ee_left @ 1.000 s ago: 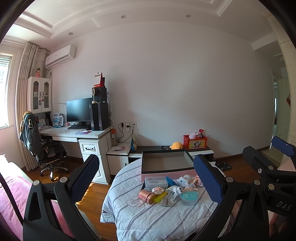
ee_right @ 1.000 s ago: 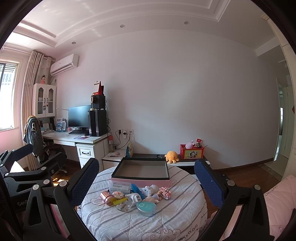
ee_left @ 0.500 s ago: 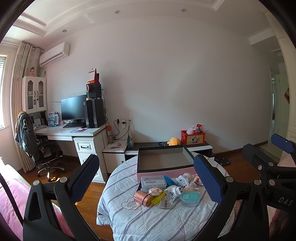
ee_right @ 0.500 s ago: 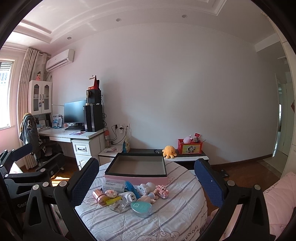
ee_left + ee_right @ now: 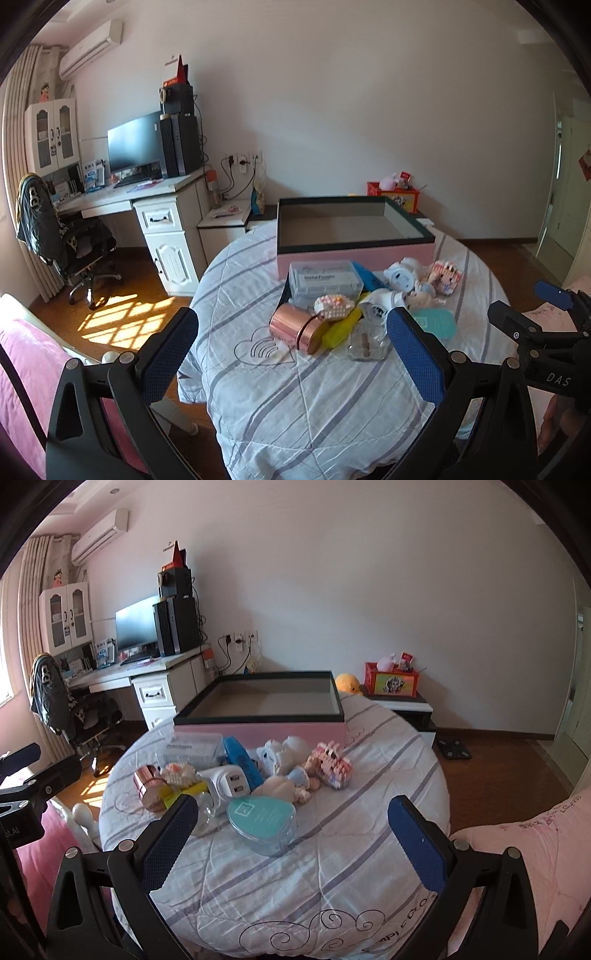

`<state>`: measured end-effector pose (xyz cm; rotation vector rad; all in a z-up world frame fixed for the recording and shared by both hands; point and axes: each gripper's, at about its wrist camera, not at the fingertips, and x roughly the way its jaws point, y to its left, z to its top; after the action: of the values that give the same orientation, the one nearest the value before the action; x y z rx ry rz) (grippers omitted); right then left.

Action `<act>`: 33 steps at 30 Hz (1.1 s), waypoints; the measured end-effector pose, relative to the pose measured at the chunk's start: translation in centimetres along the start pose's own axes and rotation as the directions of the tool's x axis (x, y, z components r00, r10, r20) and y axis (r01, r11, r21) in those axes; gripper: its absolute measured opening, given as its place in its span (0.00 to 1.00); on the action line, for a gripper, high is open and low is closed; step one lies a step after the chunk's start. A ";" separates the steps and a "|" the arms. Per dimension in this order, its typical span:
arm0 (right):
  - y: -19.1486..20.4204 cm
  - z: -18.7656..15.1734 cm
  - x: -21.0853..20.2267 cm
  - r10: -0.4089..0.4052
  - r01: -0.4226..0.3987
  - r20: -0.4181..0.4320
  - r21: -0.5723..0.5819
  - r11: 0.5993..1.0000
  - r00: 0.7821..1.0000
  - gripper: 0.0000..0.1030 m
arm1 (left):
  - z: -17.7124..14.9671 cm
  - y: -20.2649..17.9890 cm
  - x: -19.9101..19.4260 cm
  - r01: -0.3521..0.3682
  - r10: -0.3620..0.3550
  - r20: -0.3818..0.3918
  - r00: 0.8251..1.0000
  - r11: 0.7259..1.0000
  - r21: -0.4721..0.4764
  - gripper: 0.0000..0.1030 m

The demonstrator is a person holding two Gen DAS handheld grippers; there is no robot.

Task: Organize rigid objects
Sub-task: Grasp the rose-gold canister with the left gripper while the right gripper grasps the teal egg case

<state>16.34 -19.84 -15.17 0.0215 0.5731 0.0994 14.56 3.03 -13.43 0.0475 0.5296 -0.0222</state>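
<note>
A pile of small objects lies on a round table with a striped cloth [image 5: 314,398] [image 5: 332,867], in front of an empty pink box with a dark rim [image 5: 354,251] [image 5: 258,731]. The pile holds a rose-gold tin [image 5: 295,328] [image 5: 149,786], a clear plastic case [image 5: 325,280], a teal heart-shaped box [image 5: 262,818], a white USB charger [image 5: 229,781], a brick-built toy [image 5: 332,764] and white figurines [image 5: 284,753]. My left gripper [image 5: 291,354] is open, short of the tin. My right gripper [image 5: 291,834] is open, just short of the teal box.
A white desk [image 5: 162,210] with a monitor and a black office chair [image 5: 74,236] stand at left. A low cabinet holds a red toy box [image 5: 391,679]. A pink bed [image 5: 524,849] lies at right and pink bedding [image 5: 22,369] at left. Wooden floor surrounds the table.
Both grippers have moved forward and tilted down toward the table; the pile and box now look much larger and nearer. Both stay open.
</note>
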 end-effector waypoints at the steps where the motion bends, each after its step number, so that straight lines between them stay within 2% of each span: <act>1: 0.0 -0.5 1.4 0.004 -0.004 -0.034 0.002 1.000 0.999 1.00 | -0.5 0.3 1.0 -0.011 0.011 -0.028 1.000 1.000 -0.003 1.00; 6: -0.3 -1.9 7.2 0.029 -0.027 -0.158 0.016 1.000 0.987 1.00 | -2.7 1.5 4.5 -0.013 0.011 -0.124 0.992 1.000 -0.016 1.00; 11: -0.4 -2.0 10.4 0.064 -0.059 -0.210 0.028 0.998 0.976 1.00 | -3.5 2.5 7.1 -0.014 0.007 -0.189 0.982 0.999 -0.036 1.00; 13: -0.4 -2.2 11.2 0.077 -0.074 -0.227 0.022 0.997 0.971 0.95 | -3.6 2.6 8.4 -0.013 0.001 -0.213 0.977 0.999 -0.053 1.00; 16: -0.9 -2.8 11.4 0.084 -0.083 -0.231 0.017 0.996 0.969 0.73 | -3.3 2.5 10.7 -0.011 -0.001 -0.235 0.972 0.999 -0.049 1.00; 17: -1.3 -2.9 11.1 0.086 -0.085 -0.221 0.013 0.996 0.972 0.61 | -3.2 2.3 11.4 -0.008 -0.002 -0.244 0.970 0.999 -0.041 1.00; 18: -1.8 -2.9 10.9 0.092 -0.090 -0.217 0.019 0.996 0.972 0.55 | -3.1 2.1 12.0 -0.005 -0.004 -0.248 0.969 0.999 -0.035 1.00; 22: -3.4 -2.9 10.8 0.117 -0.112 -0.212 0.036 0.993 0.970 0.54 | -2.6 0.9 14.1 -0.002 0.006 -0.256 0.967 1.000 0.016 1.00; 26: -3.6 -2.8 11.0 0.135 -0.130 -0.206 0.036 0.991 0.969 0.54 | -2.3 0.9 15.7 0.015 -0.010 -0.265 0.964 1.000 0.017 1.00; 28: -3.5 -2.6 11.1 0.140 -0.137 -0.208 0.031 0.990 0.968 0.55 | -2.3 0.9 16.1 0.035 -0.029 -0.254 0.967 0.999 0.019 0.97; 32: -3.4 -2.2 11.3 0.151 -0.147 -0.213 0.036 0.989 0.965 0.55 | -2.4 0.8 16.8 0.120 -0.113 -0.253 0.961 0.993 0.009 0.70; 33: -3.4 -2.1 11.3 0.151 -0.147 -0.210 0.038 0.988 0.966 0.55 | -2.5 0.8 16.8 0.120 -0.113 -0.248 0.962 0.993 0.013 0.70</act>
<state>24.99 -22.12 -23.21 0.0764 0.7860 0.2441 27.79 3.79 -24.05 0.0463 0.7808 -0.1407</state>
